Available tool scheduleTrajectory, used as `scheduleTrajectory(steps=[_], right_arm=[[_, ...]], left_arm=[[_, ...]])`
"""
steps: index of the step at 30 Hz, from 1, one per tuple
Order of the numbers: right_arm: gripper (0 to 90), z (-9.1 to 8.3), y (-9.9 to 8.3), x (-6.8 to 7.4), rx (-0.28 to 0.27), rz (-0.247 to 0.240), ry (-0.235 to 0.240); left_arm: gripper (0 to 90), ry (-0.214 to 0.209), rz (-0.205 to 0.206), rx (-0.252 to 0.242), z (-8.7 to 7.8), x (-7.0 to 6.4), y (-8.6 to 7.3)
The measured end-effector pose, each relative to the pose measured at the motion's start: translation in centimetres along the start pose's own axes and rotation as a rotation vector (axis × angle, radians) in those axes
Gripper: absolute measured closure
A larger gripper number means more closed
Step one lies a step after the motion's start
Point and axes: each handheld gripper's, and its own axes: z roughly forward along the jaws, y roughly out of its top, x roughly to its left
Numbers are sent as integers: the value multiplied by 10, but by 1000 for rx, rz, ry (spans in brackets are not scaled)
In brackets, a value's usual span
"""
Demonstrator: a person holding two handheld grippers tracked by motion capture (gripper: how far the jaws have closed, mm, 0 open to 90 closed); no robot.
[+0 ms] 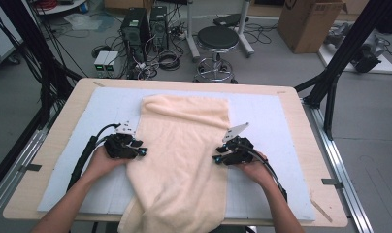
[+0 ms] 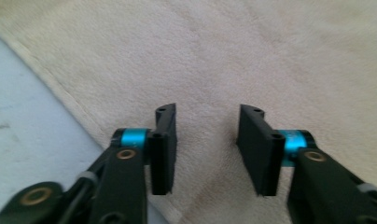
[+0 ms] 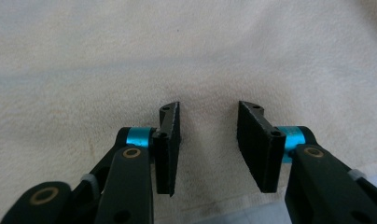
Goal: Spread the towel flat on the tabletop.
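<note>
While the towel [image 1: 184, 145] is flanked by the left gripper [image 1: 141, 151] and right gripper [image 1: 217, 158], both spread wide, its side edges must next be pinched.

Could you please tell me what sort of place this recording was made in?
Most likely a robotics or research lab. Behind the table with the towel, computer towers stand on the floor amid loose cables, with a stool and a cardboard box nearby.
</note>
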Motion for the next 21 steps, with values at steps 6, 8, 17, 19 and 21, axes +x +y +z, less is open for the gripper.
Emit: scheduleTrajectory(steps=[6, 8, 17, 19, 21], right_arm=[[855, -5, -5, -2, -18, 17, 36], [858, -9, -7, 0, -14, 7, 33], [862, -26, -15, 7, -45, 10, 129], [859, -28, -15, 9, -32, -11, 138], [853, -31, -16, 9, -48, 4, 180]], left_arm=[[854, -15, 27, 20, -4, -7, 2], [857, -46, 13, 15, -11, -8, 0], [856, -180, -6, -19, -35, -18, -9], [852, -196, -7, -30, -39, -19, -10], [830, -211, -19, -31, -40, -18, -11]])
